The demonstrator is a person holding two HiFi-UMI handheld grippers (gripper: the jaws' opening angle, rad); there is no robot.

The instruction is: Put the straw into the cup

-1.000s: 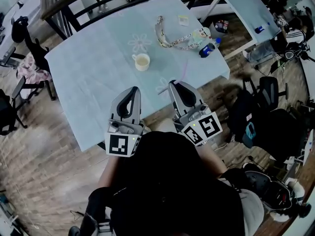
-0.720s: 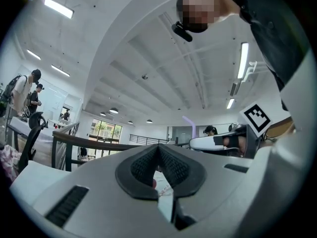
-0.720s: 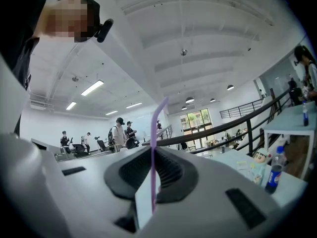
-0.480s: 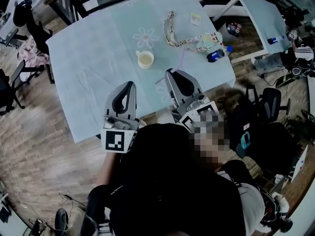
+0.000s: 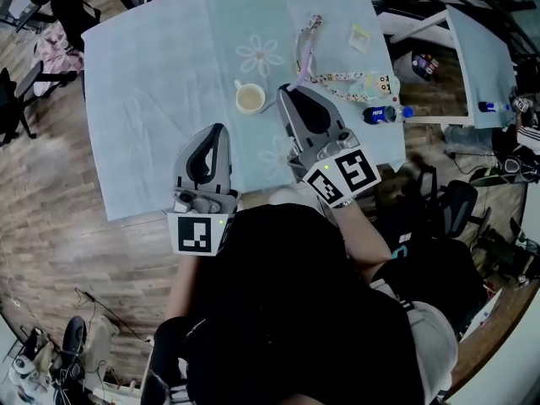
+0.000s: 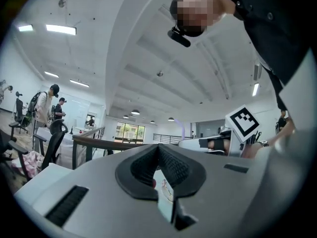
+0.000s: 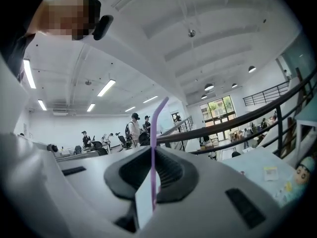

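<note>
A cream cup (image 5: 250, 99) stands upright on the light blue table (image 5: 152, 74). My right gripper (image 5: 285, 89) hovers just right of the cup, shut on a thin purple straw (image 5: 301, 62). In the right gripper view the straw (image 7: 154, 148) stands upright between the pads, its top sticking out above the right gripper (image 7: 154, 152). My left gripper (image 5: 216, 127) is lower left of the cup, over the table's near part. The left gripper view shows the left gripper (image 6: 158, 147) with its pads meeting at the tip and nothing between them.
A patterned lanyard (image 5: 346, 80) and a small card (image 5: 360, 33) lie right of the cup. A blue-capped bottle (image 5: 384, 114) lies at the table's right edge. A second table (image 5: 481, 49) stands further right, and chairs (image 5: 17, 99) are at the left.
Both grippers have moved forward over the table towards the cup. The right one, still shut on the straw, has come from the near edge to beside the cup.
</note>
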